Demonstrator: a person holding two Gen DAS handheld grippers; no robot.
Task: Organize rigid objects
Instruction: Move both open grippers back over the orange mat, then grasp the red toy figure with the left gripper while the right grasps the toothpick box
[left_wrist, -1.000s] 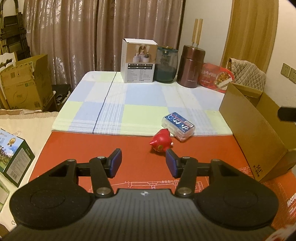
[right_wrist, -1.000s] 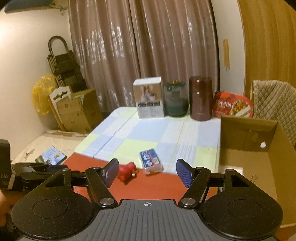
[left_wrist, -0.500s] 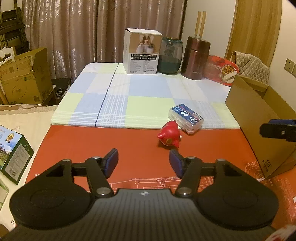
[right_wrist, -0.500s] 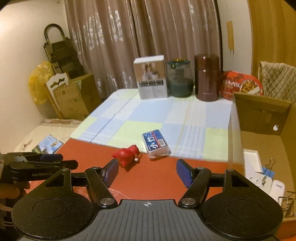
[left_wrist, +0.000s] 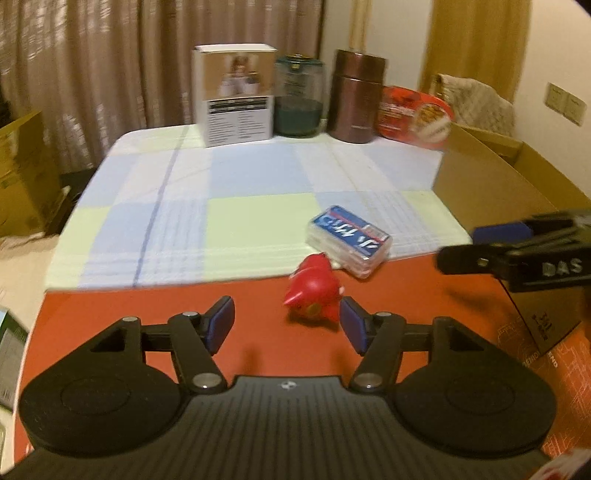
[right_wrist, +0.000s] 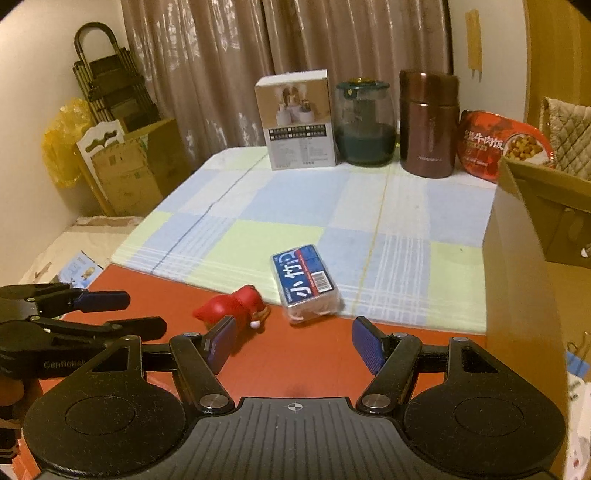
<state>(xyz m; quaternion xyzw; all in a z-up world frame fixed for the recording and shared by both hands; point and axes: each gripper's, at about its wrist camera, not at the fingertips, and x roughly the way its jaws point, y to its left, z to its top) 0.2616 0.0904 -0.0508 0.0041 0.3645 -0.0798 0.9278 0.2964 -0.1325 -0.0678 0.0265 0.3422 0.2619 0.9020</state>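
Where the checked cloth (right_wrist: 295, 206) meets the red mat (left_wrist: 147, 314), curtains (right_wrist: 207, 74) hang behind. Blur softens the left view, and the cardboard box (right_wrist: 524, 280) is cut off. Left gripper (left_wrist: 286, 325) and right gripper (right_wrist: 293, 341) gape empty; the red toy (left_wrist: 314, 291) lies just beyond the left's spread jaws.

A glossy red plastic toy (left_wrist: 314, 291) lies on the smooth red mat (left_wrist: 147, 314); the checked tablecloth (right_wrist: 295, 206) beyond is matt woven cloth; the box (right_wrist: 517, 277) is plain cardboard.
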